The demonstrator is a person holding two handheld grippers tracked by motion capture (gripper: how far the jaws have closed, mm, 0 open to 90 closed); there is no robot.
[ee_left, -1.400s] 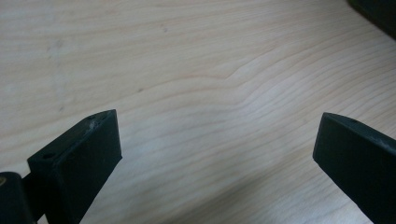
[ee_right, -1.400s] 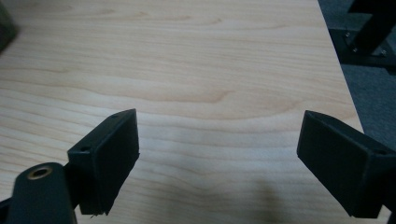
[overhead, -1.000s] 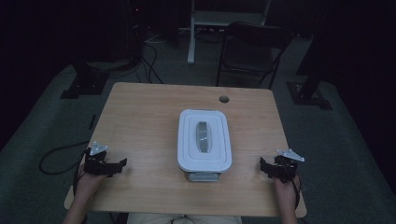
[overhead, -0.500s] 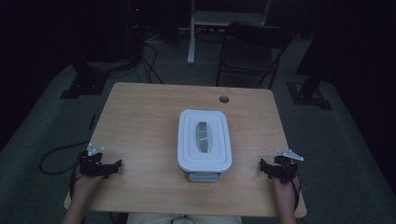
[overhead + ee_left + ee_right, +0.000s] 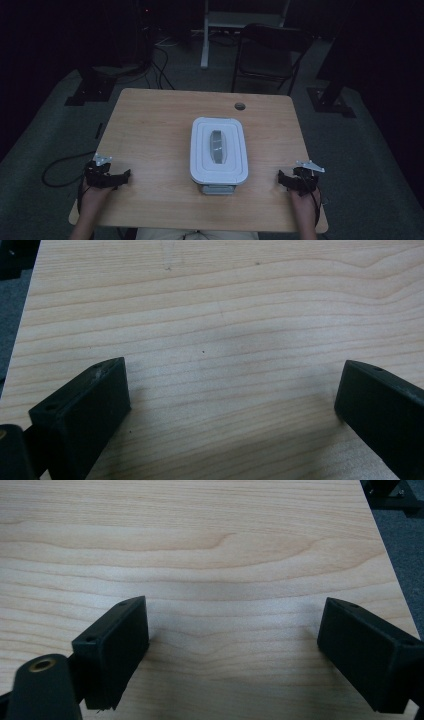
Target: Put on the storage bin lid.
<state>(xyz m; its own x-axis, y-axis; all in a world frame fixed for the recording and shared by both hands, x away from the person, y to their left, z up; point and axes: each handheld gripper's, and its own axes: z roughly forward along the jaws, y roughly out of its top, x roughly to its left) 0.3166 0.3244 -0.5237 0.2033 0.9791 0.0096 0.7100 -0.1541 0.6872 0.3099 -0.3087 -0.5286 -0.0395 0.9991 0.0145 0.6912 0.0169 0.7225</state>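
Observation:
A white rectangular container (image 5: 219,150) with a snap-on lid and a grey handle in its top stands in the middle of the wooden table (image 5: 155,125). My left gripper (image 5: 125,175) rests near the table's front left edge, well left of the container, open. Its jaws (image 5: 230,405) stand wide apart over bare wood. My right gripper (image 5: 281,178) rests near the front right edge, to the right of the container, also open. Nothing lies between its jaws (image 5: 232,650) but wood grain.
A round cable hole (image 5: 240,106) sits near the table's far edge. A dark chair (image 5: 272,50) and desk legs stand beyond the table. A cable (image 5: 60,170) loops on the floor at the left. The table's right edge (image 5: 385,555) runs close to my right gripper.
Almost nothing: the left gripper wavers slightly at the front left. The container and the right gripper stay put.

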